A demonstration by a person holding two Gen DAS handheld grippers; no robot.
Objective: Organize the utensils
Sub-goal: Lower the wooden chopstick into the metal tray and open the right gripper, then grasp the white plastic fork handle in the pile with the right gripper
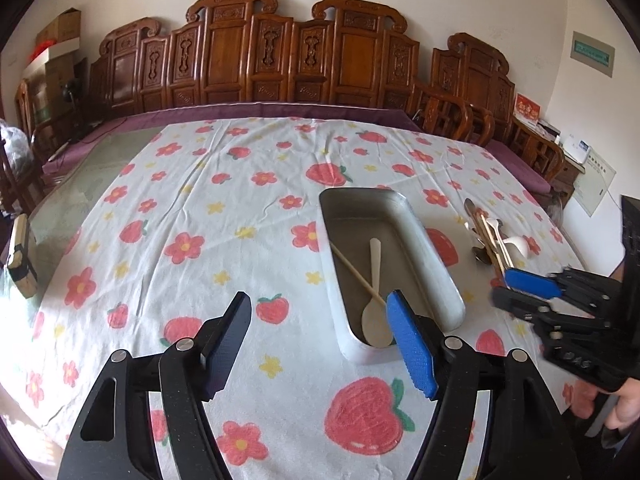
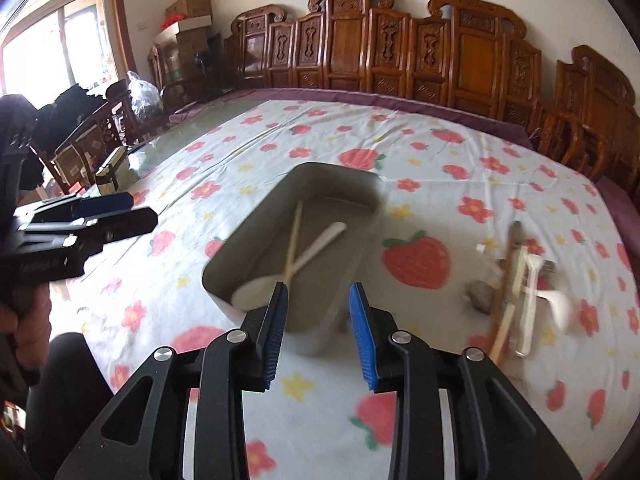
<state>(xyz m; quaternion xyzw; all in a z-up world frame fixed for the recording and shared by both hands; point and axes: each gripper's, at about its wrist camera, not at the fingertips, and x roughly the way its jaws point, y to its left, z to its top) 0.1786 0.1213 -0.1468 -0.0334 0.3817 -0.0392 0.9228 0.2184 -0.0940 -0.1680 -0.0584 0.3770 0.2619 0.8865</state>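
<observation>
A grey metal tray lies on the flowered tablecloth and holds a wooden spoon and a chopstick. It also shows in the right wrist view, with the spoon crossed over the chopstick. A pile of several utensils lies to the tray's right, also seen in the right wrist view. My left gripper is open and empty beside the tray's near end. My right gripper is open and empty just before the tray's near end, left of the pile.
The tablecloth covers most of a large table with a purple border. Carved wooden chairs line the far side. A small box stands at the left edge on bare glass. Cardboard boxes are stacked in the corner.
</observation>
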